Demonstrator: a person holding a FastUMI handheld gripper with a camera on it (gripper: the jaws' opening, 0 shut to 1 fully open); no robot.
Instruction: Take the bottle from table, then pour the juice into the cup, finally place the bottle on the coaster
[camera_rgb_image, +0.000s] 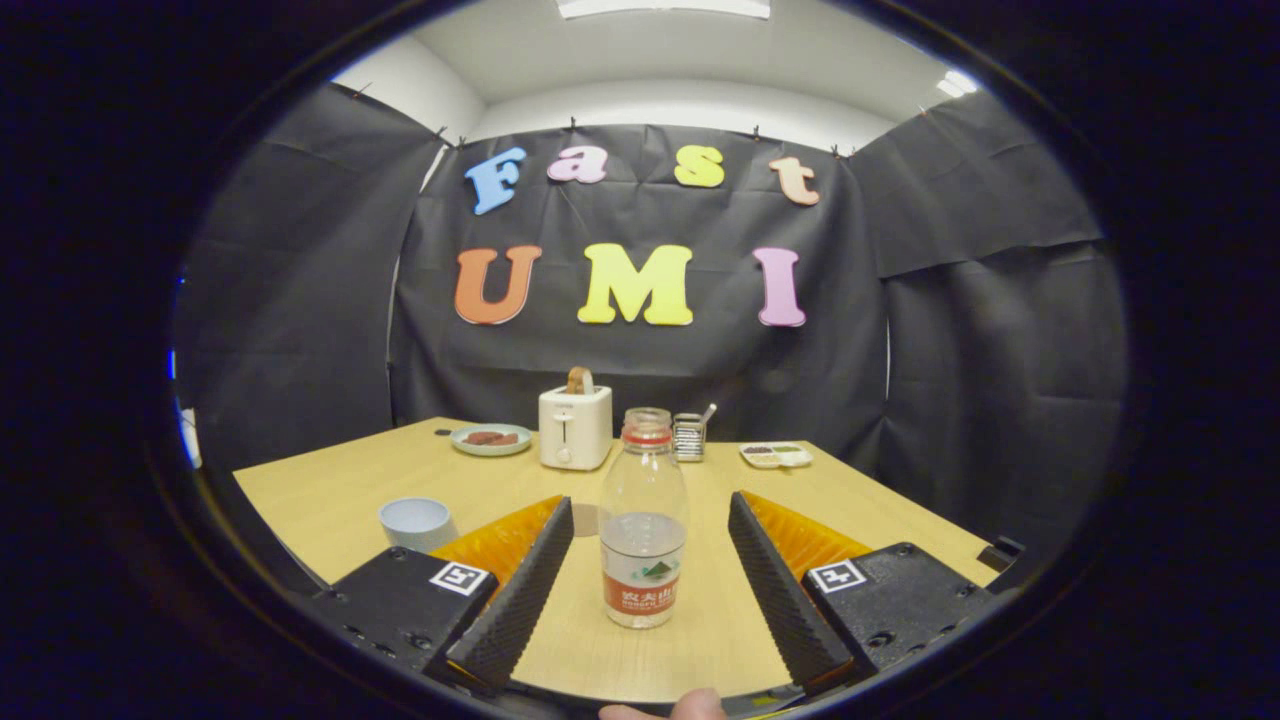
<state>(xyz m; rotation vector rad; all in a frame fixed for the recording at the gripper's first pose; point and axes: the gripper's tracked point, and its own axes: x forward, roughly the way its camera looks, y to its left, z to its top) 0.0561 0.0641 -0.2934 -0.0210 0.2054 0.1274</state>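
Observation:
A clear plastic bottle with no cap, about half full of clear liquid, stands upright on the wooden table. It is between my two fingers, and neither touches it. My gripper is open, with wide gaps on both sides of the bottle. A pale cup sits on the table just left of the left finger. A small round coaster peeks out behind the left finger's tip, beside the bottle.
Beyond the bottle stand a white toaster with bread in it, a plate to its left, a small metal holder and a small dish to the right. A fingertip of the person shows below.

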